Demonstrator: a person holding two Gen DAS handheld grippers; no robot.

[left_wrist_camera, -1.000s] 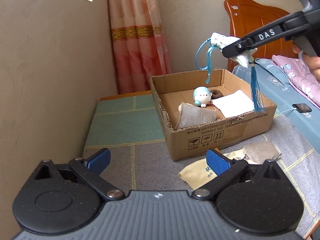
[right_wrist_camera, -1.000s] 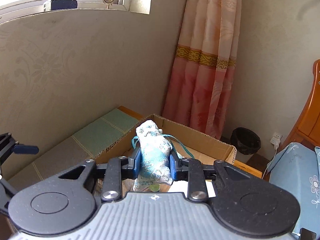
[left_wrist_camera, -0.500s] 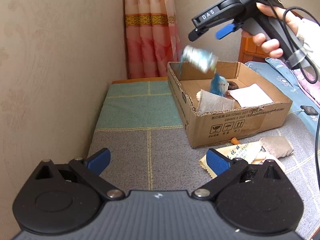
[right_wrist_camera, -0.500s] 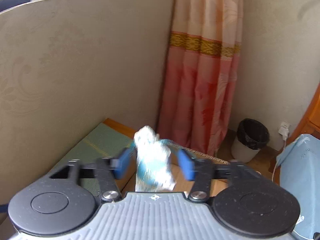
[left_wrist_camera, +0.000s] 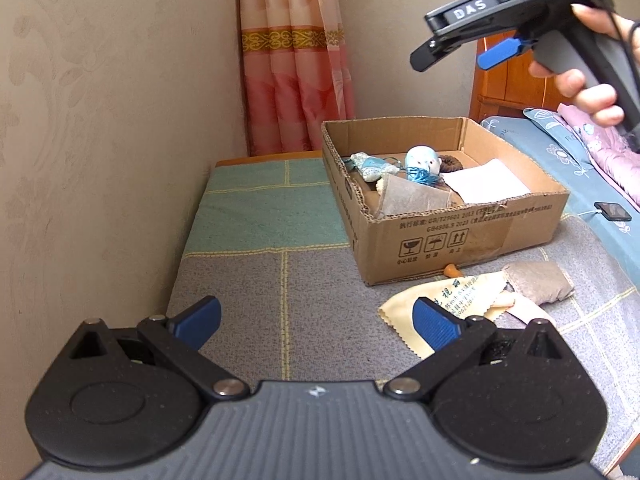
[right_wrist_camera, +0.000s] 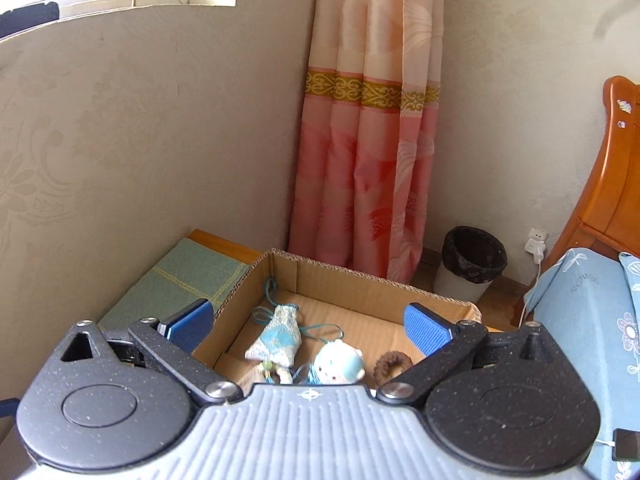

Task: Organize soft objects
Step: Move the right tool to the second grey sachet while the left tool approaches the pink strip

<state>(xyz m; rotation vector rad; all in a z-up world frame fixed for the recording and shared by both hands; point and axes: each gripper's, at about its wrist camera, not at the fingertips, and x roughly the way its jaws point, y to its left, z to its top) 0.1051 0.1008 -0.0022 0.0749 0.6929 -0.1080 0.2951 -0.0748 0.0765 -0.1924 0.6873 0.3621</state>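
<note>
Cardboard box (right_wrist_camera: pixel 360 280) now contains the sachet (right_wrist_camera: pixel 276 338). Right tool (right_wrist_camera: pixel 308 322) and left tool (left_wrist_camera: pixel 316 322): both wide open, empty. Risk: thin cloth (left_wrist_camera: pixel 444 300) on the bench may slip during pinching.

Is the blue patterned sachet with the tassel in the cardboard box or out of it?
In. The sachet lies on the floor of the cardboard box, beside the small blue plush toy. The right gripper hangs above, jaws open and empty.
</note>
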